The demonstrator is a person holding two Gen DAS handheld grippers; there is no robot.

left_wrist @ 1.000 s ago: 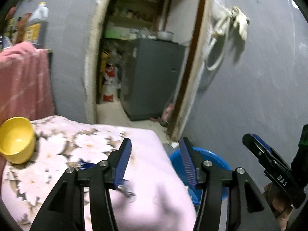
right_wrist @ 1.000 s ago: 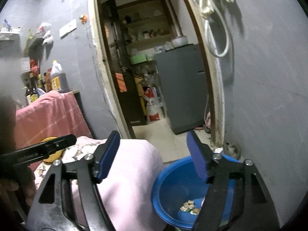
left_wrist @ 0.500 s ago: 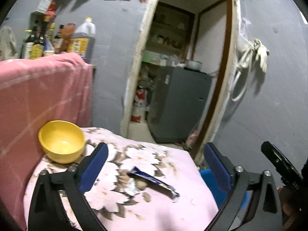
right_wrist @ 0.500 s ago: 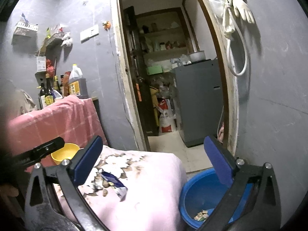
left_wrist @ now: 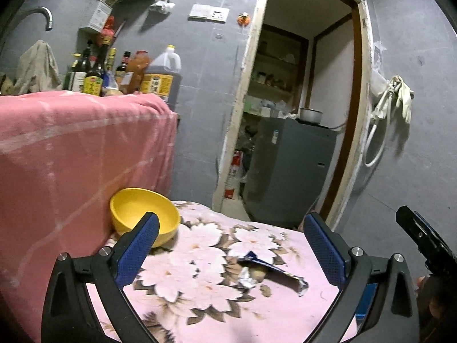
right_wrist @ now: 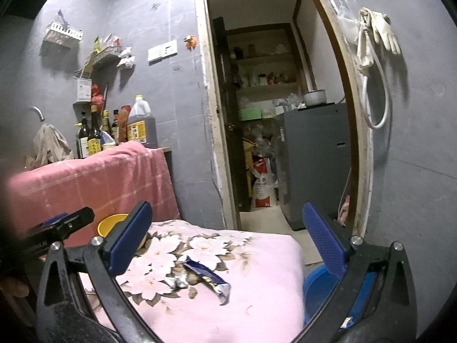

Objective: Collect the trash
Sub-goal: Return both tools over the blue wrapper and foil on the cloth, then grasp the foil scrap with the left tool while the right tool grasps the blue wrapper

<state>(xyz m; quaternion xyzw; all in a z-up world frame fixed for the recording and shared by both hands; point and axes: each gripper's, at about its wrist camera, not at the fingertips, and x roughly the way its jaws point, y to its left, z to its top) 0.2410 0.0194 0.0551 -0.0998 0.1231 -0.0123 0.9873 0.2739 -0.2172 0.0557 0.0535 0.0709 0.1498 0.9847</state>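
Note:
A torn blue and silver snack wrapper (left_wrist: 271,273) lies on the pink floral cloth (left_wrist: 200,308), with crumpled foil at its left end. My left gripper (left_wrist: 231,247) hangs open above the cloth, the wrapper just ahead between its wide blue pads, untouched. In the right wrist view the same wrapper (right_wrist: 205,277) lies below and between the pads of my right gripper (right_wrist: 225,238), which is also wide open and empty. A blue basin (right_wrist: 317,285) sits on the floor to the right of the cloth, mostly hidden behind the right finger.
A yellow bowl (left_wrist: 142,214) stands at the cloth's far left, against a pink checked blanket (left_wrist: 71,157). Bottles (left_wrist: 94,77) crowd the counter behind it. An open doorway with a grey cabinet (left_wrist: 288,171) lies ahead. The right gripper's tip (left_wrist: 422,240) shows at the right edge.
Both grippers swung left, away from the blue basin and over the floral cloth. Their jaws spread wider. The wrapper and the yellow bowl came into the middle of both views.

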